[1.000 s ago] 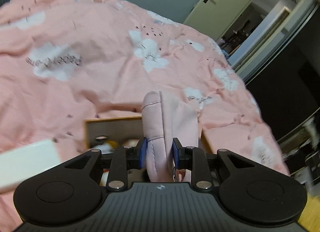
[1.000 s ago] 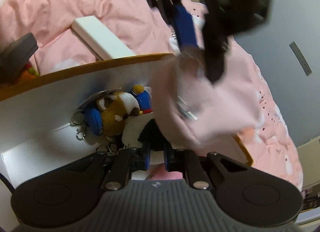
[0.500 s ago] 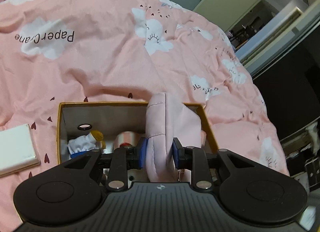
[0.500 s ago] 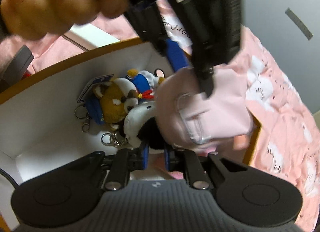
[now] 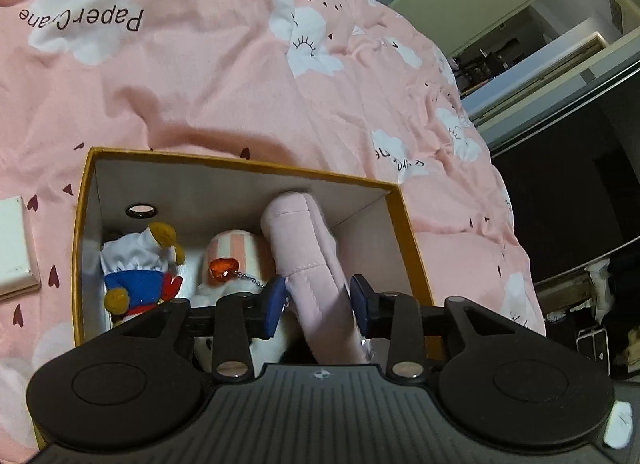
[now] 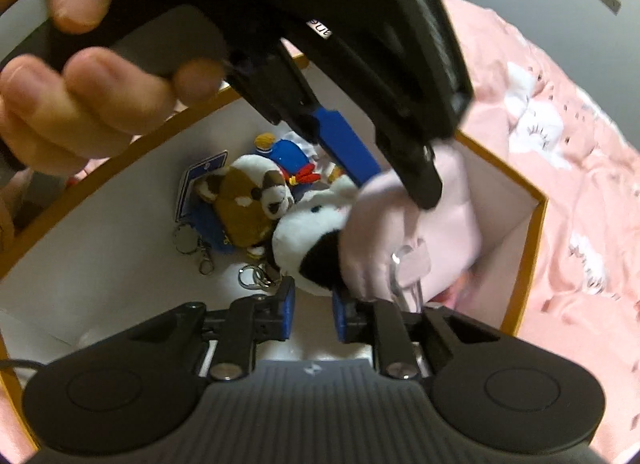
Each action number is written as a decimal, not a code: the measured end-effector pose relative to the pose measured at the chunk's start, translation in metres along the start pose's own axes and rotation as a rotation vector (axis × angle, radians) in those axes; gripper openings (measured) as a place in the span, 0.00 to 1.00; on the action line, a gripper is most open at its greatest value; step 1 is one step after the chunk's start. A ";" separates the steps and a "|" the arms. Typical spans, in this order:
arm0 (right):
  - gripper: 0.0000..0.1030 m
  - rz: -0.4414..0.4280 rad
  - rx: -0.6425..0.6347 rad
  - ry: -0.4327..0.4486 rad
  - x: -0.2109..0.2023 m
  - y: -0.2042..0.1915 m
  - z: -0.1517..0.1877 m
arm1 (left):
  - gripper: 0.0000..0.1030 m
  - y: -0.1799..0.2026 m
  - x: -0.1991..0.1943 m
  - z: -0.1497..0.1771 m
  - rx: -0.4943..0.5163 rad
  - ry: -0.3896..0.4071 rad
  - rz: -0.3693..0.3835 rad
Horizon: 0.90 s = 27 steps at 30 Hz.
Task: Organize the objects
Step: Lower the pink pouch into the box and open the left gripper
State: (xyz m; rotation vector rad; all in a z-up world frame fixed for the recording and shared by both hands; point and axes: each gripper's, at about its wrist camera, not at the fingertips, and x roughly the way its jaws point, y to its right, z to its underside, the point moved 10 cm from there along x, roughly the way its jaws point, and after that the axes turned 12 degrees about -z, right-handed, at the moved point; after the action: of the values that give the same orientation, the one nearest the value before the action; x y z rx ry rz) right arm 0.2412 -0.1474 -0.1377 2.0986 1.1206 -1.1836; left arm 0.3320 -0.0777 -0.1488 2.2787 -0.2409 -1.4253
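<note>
Pink pouch: a soft pale pink fabric pouch [image 5: 308,264] stands on edge inside the box, near its right wall; a clear plastic clip [image 6: 404,276] hangs from it.
Left tongs: the left tongs [image 5: 318,300] straddle the pouch; the jaws have just been opening, and a gap shows between the right blue pad and the fabric, so the pouch is released.
Right tongs: the right tongs [image 6: 312,310] hang low in the box with a narrow gap; the jaws have just been opening, and nothing is gripped between them.
Box: an open box [image 5: 86,188] with an orange rim and white inside sits on the bed.
Other contents: a sailor duck plush [image 5: 138,264], a striped pink plush with a red gem charm [image 5: 222,267], a brown and white dog plush [image 6: 248,204], a black and white plush [image 6: 308,240], and metal key rings [image 6: 256,278].
Hand: a person's hand [image 6: 80,104] grips the left tool's handle.
Bed: pink quilt [image 5: 200,64] with white clouds; a white flat box [image 5: 12,244] lies left of the box.
</note>
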 end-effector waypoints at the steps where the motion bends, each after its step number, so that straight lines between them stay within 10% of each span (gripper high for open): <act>1: 0.23 0.010 -0.007 -0.008 -0.002 -0.001 0.001 | 0.44 0.000 -0.001 0.001 0.001 -0.001 0.004; 27: 0.23 0.139 -0.052 -0.089 -0.031 0.019 0.011 | 0.62 0.036 0.004 0.062 0.671 0.147 -0.129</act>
State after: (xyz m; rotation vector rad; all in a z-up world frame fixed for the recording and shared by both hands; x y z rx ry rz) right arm 0.2431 -0.1789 -0.1166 2.0286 0.9402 -1.1571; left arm 0.2818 -0.1278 -0.1584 2.9665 -0.6109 -1.3681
